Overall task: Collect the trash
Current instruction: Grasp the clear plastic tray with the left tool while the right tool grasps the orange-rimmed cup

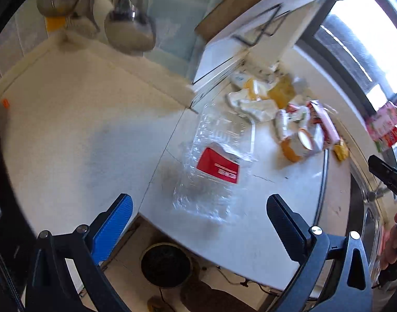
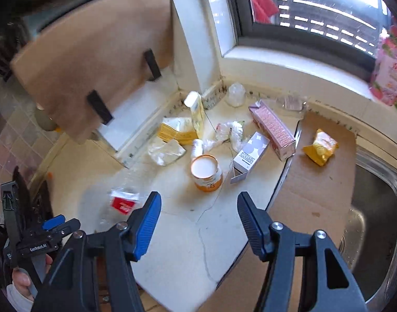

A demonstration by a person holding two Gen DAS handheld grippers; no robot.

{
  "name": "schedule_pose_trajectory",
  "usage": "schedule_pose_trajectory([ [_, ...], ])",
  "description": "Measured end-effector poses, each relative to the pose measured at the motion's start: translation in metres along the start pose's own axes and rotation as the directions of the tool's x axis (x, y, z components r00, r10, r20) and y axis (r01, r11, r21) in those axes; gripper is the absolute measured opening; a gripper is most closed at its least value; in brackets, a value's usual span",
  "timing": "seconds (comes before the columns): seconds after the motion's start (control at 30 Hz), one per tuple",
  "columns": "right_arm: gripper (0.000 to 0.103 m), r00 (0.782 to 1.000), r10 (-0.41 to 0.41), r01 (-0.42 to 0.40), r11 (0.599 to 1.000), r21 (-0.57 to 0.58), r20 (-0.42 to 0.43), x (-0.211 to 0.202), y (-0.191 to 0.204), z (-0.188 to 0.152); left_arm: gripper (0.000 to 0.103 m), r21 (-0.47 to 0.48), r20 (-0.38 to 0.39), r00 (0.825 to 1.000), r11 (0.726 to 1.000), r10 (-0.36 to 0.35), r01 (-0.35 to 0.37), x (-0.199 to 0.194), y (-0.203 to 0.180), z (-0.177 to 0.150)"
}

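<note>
Two empty grippers above a counter corner covered with trash

The left gripper (image 1: pixel 198 213) has its jaws spread wide and nothing is between them; the right gripper (image 2: pixel 198 208) is also spread and holds nothing. On the pale counter (image 2: pixel 177 247), near its front edge, lies a clear plastic bottle (image 1: pixel 214 161) with a red label, on its side and apart from the other trash. The rest is gathered toward the back corner under the window (image 2: pixel 315 13): an orange tub (image 2: pixel 207 174) with a white lid, a grey and white carton (image 2: pixel 250 156) just beside it, a long pink carton (image 2: pixel 272 127), a yellow box (image 2: pixel 176 130) and crumpled white wrappers (image 2: pixel 166 150). A yellow snack bag (image 2: pixel 320 147) lies on the cardboard sheet (image 2: pixel 315 187) that covers part of the steel sink (image 2: pixel 375 208) at the right edge of the counter.
</note>
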State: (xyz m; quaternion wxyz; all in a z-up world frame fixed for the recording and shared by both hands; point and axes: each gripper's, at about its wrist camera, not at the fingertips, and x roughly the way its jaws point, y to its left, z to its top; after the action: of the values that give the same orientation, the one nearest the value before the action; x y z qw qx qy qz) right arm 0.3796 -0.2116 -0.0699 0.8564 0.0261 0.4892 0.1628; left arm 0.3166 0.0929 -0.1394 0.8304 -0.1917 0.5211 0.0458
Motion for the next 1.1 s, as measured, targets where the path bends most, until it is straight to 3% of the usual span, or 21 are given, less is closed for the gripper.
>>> schedule_pose_trajectory([
  [0.13, 0.061, 0.998, 0.001, -0.003, 0.999, -0.033, -0.067, 0.05, -0.002, 0.012, 0.099, -0.06, -0.069, 0.998, 0.998, 0.009, -0.013, 0.044, 0.011, 0.01],
  [0.33, 0.061, 0.995, -0.008, -0.003, 0.993, -0.118, -0.096, 0.092, 0.015, 0.02, 0.094, -0.074, -0.105, 0.994, 0.997, 0.015, -0.022, 0.075, 0.014, 0.02],
  [0.57, 0.061, 0.992, -0.033, 0.013, 0.987, -0.159, -0.123, 0.121, 0.026, 0.026, 0.075, -0.1, -0.15, 0.988, 0.995, -0.021, 0.006, 0.091, 0.016, 0.027],
  [0.63, 0.061, 0.993, -0.043, 0.024, 0.984, -0.178, -0.107, 0.123, 0.028, 0.029, 0.074, -0.089, -0.152, 0.988, 0.996, -0.013, 0.0, 0.093, 0.014, 0.028],
  [0.73, 0.061, 0.992, -0.035, 0.013, 0.984, -0.18, -0.117, 0.13, 0.029, 0.032, 0.062, -0.051, -0.154, 0.988, 0.999, 0.006, -0.014, 0.095, 0.008, 0.029],
  [0.8, 0.048, 0.993, -0.054, 0.033, 0.98, -0.196, -0.103, 0.132, 0.03, 0.031, 0.039, -0.038, -0.165, 0.986, 0.999, -0.001, -0.006, 0.096, 0.005, 0.03],
  [0.83, 0.043, 0.992, -0.064, 0.041, 0.977, -0.21, -0.104, 0.132, 0.032, 0.03, 0.034, -0.039, -0.176, 0.984, 0.999, -0.01, 0.004, 0.097, 0.003, 0.03],
  [0.9, 0.021, 0.993, -0.066, 0.042, 0.974, -0.221, -0.102, 0.132, 0.033, 0.03, 0.025, -0.035, -0.178, 0.984, 0.999, 0.001, -0.008, 0.096, 0.002, 0.03],
  [1.0, 0.004, 0.992, -0.034, 0.009, 0.977, -0.212, -0.119, 0.13, 0.033, 0.029, 0.011, -0.043, -0.16, 0.987, 0.999, -0.012, 0.005, 0.091, 0.002, 0.028],
  [1.1, 0.002, 0.992, -0.038, 0.012, 0.977, -0.211, -0.116, 0.126, 0.033, 0.025, 0.005, -0.054, -0.13, 0.991, 0.998, -0.023, 0.016, 0.081, 0.0, 0.027],
])
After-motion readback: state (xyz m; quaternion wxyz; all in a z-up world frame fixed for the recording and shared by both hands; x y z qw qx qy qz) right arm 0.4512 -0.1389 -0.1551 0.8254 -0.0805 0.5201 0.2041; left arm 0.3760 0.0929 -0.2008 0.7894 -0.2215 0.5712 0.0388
